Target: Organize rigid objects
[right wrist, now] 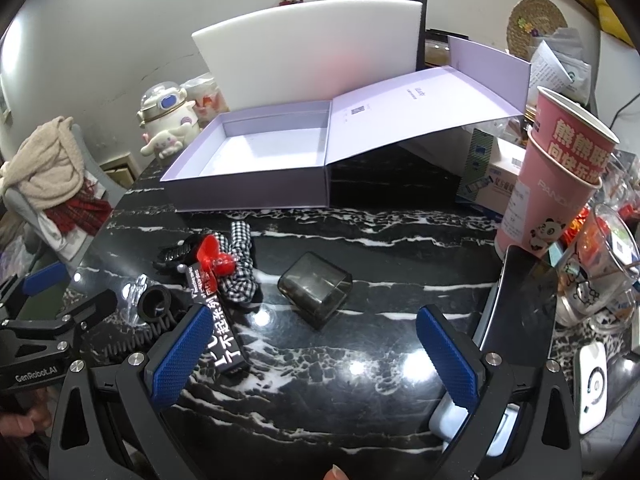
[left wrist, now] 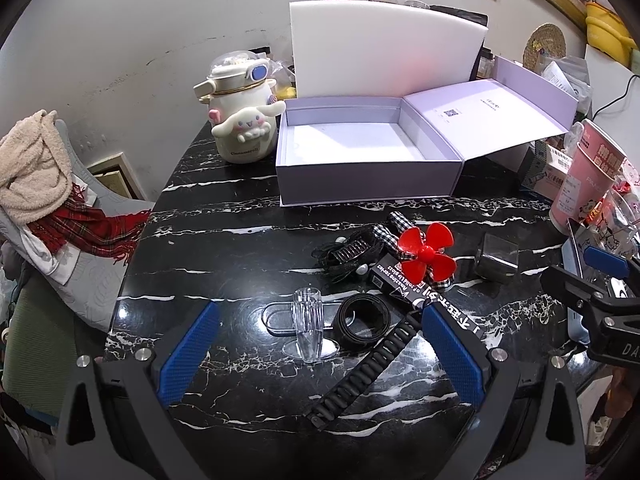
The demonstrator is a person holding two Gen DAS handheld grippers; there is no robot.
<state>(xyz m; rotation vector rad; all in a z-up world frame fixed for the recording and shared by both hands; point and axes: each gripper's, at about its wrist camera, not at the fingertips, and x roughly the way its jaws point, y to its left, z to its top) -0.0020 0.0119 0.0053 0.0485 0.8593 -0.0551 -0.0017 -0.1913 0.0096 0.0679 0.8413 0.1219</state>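
Black marble table (left wrist: 240, 240) holds open white box (left wrist: 360, 176), clutter nearby.

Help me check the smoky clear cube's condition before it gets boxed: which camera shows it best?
The right wrist view: the smoky cube lies near the picture's middle, ahead of the open right gripper, unobstructed, with its top and side faces clear. The left wrist view shows it farther off, toward the right, behind the red fan.

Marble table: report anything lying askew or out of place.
The red propeller sits atop the checked bow and black lip-gloss box, piled crookedly. The clear stand leans. The open box holds nothing.
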